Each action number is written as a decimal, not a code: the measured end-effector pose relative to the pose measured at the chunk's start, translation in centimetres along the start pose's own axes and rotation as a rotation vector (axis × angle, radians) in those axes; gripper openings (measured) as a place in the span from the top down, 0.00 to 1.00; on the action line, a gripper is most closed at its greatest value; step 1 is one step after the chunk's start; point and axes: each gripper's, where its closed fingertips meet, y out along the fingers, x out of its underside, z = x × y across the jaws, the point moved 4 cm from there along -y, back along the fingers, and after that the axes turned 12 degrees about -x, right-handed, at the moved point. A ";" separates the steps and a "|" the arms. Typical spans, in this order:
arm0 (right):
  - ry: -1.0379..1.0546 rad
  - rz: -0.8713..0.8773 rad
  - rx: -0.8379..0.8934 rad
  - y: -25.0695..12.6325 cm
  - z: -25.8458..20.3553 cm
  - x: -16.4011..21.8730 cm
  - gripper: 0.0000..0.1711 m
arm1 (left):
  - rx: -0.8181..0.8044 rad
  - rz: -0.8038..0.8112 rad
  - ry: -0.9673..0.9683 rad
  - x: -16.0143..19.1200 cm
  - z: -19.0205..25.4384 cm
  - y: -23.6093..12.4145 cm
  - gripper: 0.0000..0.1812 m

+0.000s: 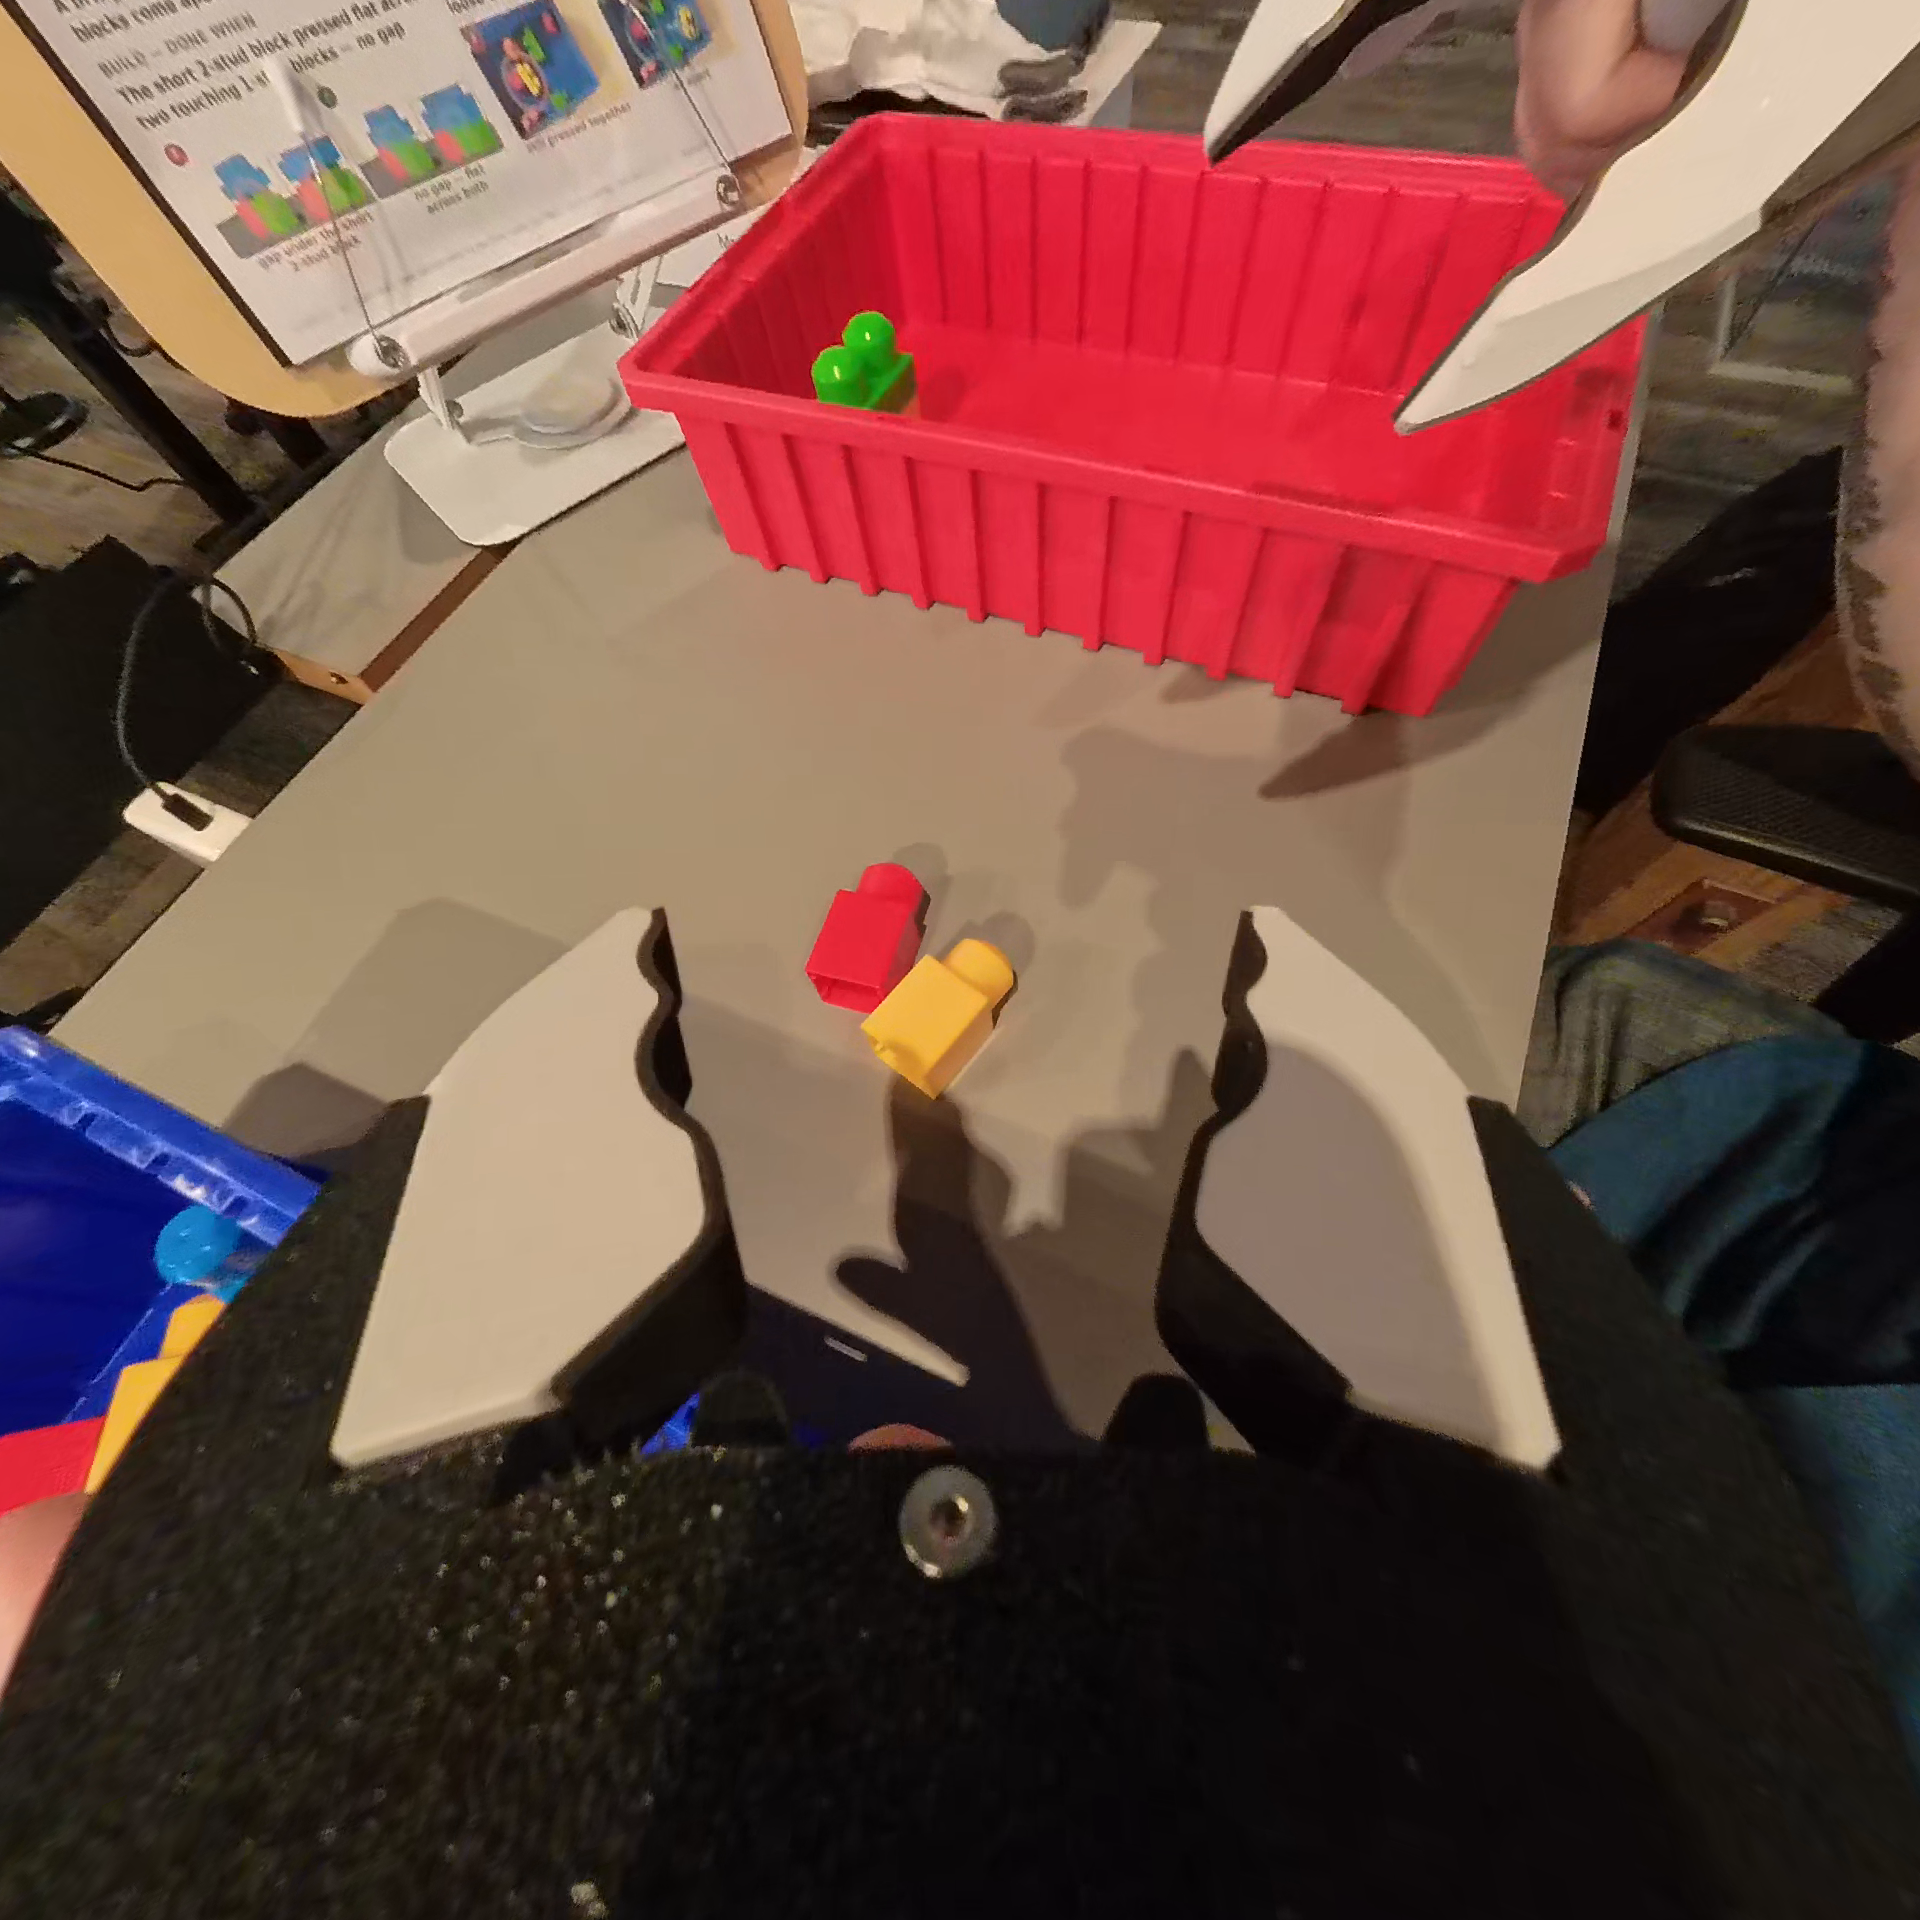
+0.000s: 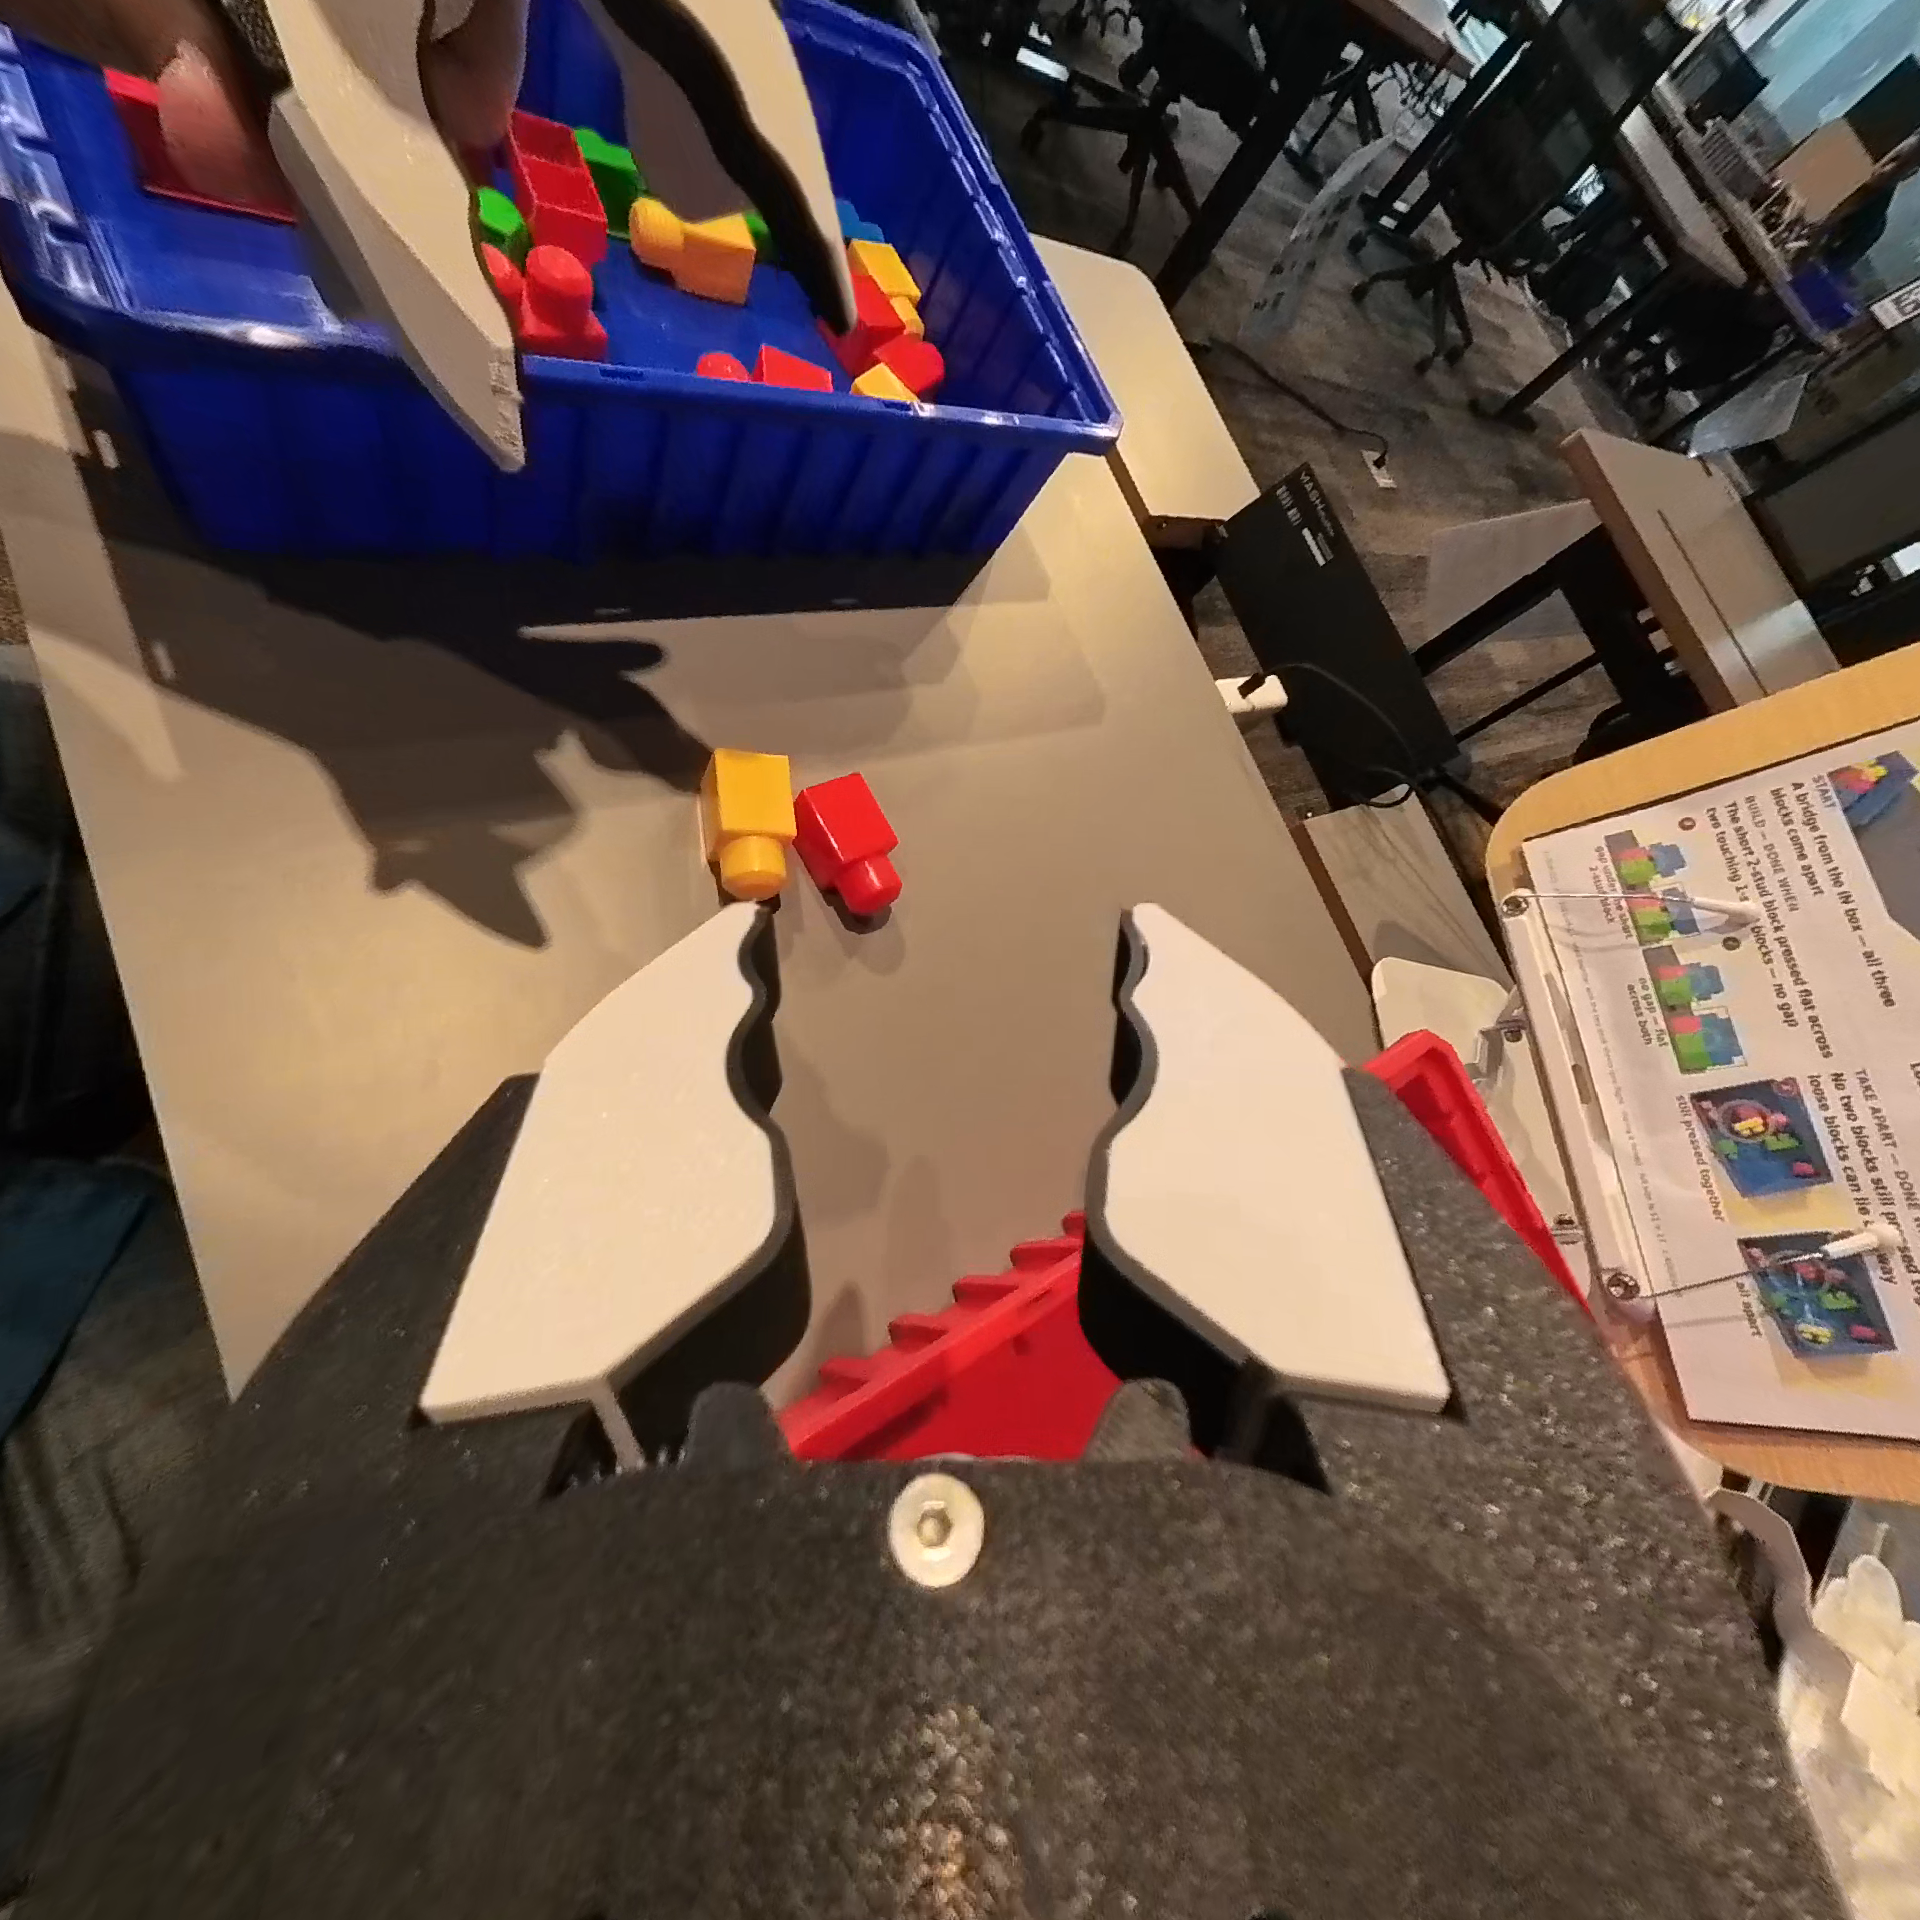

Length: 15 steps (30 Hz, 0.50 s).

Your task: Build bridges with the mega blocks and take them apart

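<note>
Two single-stud blocks — red block (image 1: pixel 868 938), yellow block (image 1: pixel 942 1013) — toppled, touching; both grippers' fingers apart, empty.

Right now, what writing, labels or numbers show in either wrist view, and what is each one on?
Instruction sheet on its stand: printed headings and captions beside picture panels; I don't copy the wording.
Black box on the floor beside the table: small white print, too small to read.
Red bin, blue bin, yellow block, red block: no writing visible.
</note>
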 end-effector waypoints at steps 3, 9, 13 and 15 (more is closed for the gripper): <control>-0.015 0.018 0.016 -0.1 0.1 -0.4 0.64 | -0.008 0.023 -0.005 -0.3 -0.2 -0.3 0.44; -0.048 0.057 0.047 -0.7 -0.1 -1.2 0.64 | -0.009 0.065 -0.003 -0.9 0.1 -0.6 0.44; -0.061 0.071 0.059 -1.0 -0.2 -1.6 0.64 | -0.009 0.078 0.006 -1.1 0.5 -0.5 0.44; -0.068 0.074 0.061 -1.0 -0.4 -1.8 0.64 | -0.006 0.082 0.005 -1.2 0.7 -0.5 0.44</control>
